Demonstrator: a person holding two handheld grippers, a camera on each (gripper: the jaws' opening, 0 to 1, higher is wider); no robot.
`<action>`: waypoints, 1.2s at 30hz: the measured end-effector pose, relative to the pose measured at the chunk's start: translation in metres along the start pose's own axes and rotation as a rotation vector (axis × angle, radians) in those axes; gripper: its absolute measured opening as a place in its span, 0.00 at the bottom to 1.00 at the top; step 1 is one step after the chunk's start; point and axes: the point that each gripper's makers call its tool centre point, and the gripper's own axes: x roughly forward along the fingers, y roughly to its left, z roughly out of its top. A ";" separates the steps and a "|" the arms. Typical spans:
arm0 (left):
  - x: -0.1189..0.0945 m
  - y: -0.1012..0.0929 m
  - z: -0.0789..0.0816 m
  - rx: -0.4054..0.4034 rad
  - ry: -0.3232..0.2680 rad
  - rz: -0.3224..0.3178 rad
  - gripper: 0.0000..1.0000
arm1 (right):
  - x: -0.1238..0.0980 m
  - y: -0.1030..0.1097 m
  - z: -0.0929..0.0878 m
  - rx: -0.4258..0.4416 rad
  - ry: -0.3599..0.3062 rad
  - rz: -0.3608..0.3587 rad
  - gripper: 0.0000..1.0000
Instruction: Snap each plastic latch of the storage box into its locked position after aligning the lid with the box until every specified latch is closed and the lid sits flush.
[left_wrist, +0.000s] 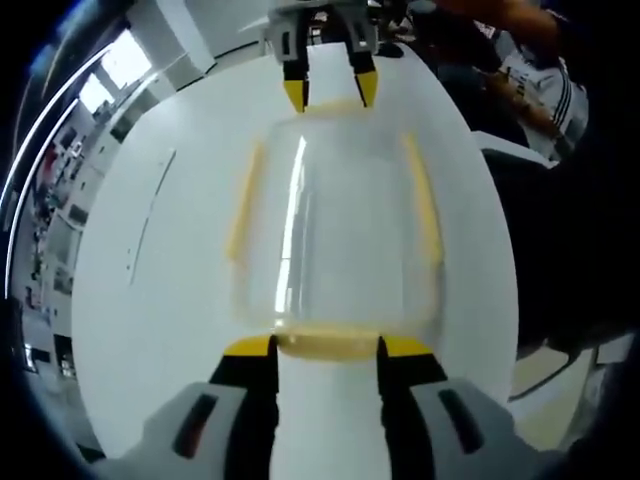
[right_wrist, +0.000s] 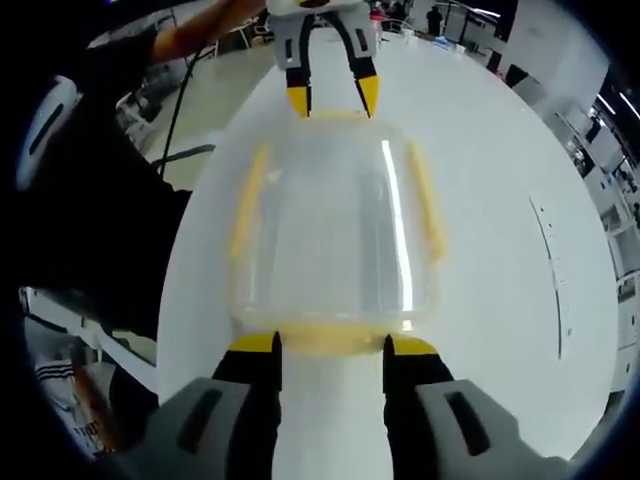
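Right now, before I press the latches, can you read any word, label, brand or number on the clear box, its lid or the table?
None readable.
Clear plastic storage box with yellow latches: no print or label visible.
Round white table: faint dark marks, too small to read as text.

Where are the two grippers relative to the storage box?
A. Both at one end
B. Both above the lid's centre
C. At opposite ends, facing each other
C: in the left gripper view, the left gripper is at the near end latch of the storage box and the right gripper at the far end.
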 end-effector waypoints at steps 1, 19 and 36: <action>0.000 0.000 0.000 0.002 0.000 0.001 0.37 | 0.000 0.000 0.000 0.000 0.001 -0.002 0.37; 0.000 0.000 0.000 -0.002 0.003 0.017 0.37 | 0.001 -0.003 -0.001 -0.041 -0.028 -0.014 0.37; 0.002 0.003 0.001 0.007 -0.001 -0.003 0.37 | 0.001 -0.003 -0.002 -0.009 -0.002 -0.001 0.37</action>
